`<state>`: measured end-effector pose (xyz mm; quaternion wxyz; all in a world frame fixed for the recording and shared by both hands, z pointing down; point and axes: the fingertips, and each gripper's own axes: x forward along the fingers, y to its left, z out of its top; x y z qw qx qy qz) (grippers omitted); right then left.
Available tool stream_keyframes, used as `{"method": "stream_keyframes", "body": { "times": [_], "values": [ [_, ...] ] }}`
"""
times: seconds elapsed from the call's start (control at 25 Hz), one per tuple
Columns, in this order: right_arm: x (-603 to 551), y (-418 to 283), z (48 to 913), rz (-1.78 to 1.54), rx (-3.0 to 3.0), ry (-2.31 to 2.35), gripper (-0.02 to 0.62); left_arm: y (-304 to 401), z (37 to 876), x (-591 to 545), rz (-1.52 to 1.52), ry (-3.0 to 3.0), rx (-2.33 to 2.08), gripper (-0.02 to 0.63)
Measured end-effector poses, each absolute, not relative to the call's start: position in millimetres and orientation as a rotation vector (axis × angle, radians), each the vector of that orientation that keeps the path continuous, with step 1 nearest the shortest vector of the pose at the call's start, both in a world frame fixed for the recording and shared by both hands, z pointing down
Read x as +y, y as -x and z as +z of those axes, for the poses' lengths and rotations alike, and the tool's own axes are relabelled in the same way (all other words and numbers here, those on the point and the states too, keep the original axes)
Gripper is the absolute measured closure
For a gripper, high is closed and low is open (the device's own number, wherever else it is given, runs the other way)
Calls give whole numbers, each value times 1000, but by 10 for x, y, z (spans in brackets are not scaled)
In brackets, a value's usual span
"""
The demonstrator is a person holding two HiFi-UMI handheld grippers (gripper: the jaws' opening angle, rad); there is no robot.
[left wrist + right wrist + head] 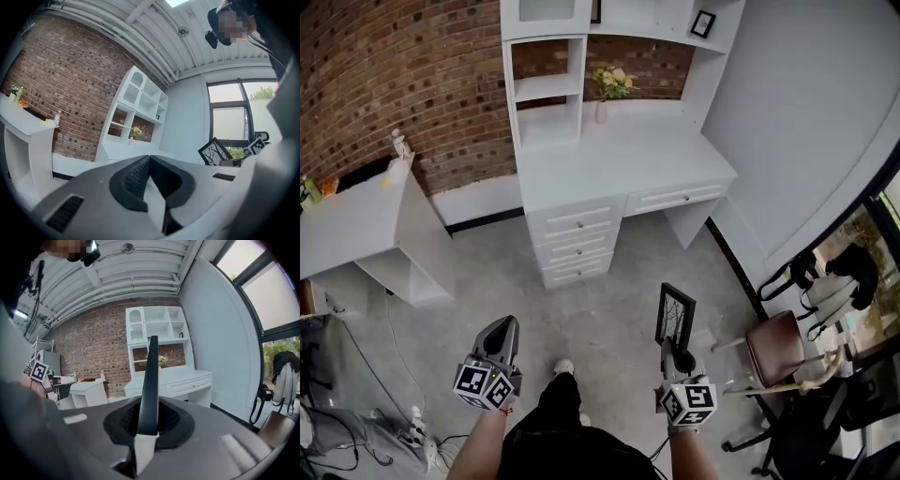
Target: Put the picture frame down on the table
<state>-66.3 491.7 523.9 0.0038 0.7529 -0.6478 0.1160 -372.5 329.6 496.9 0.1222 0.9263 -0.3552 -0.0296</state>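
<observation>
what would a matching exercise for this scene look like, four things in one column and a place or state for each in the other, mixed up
Things
1. picture frame
2. left gripper
3. vase of flowers
4. brown chair

Place or state
A. on the white desk by the brick wall
B. shut, nothing between its jaws
C. at the far right of the head view
D. upright, clamped in the right gripper

Pairs: 1-D, 2-B, 3-A, 4-C

Black picture frame (675, 317); white desk (619, 159); red-brown brick wall (384, 75).
</observation>
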Motion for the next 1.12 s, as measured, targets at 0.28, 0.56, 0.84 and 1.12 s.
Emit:
{"method": "stream_keyframes", "body": {
  "times": [0.28,0.56,0.84,1.12],
  "values": [
    [4417,336,5263,365,-2013,-2371,560,3378,5024,2747,-86,-2700,-1026,615],
    [3592,-42,5163,351,-2006,-2387,560,2930,4913,1878,-97,-2716,-1007,615],
    [2811,-305,5172,364,-1996,-2373,560,2532,4927,1091,-93,-2716,-977,615],
    [2187,-556,5232,381,-1978,-2367,560,2271,5018,440,-89,-2700,-973,615]
  ]
}}
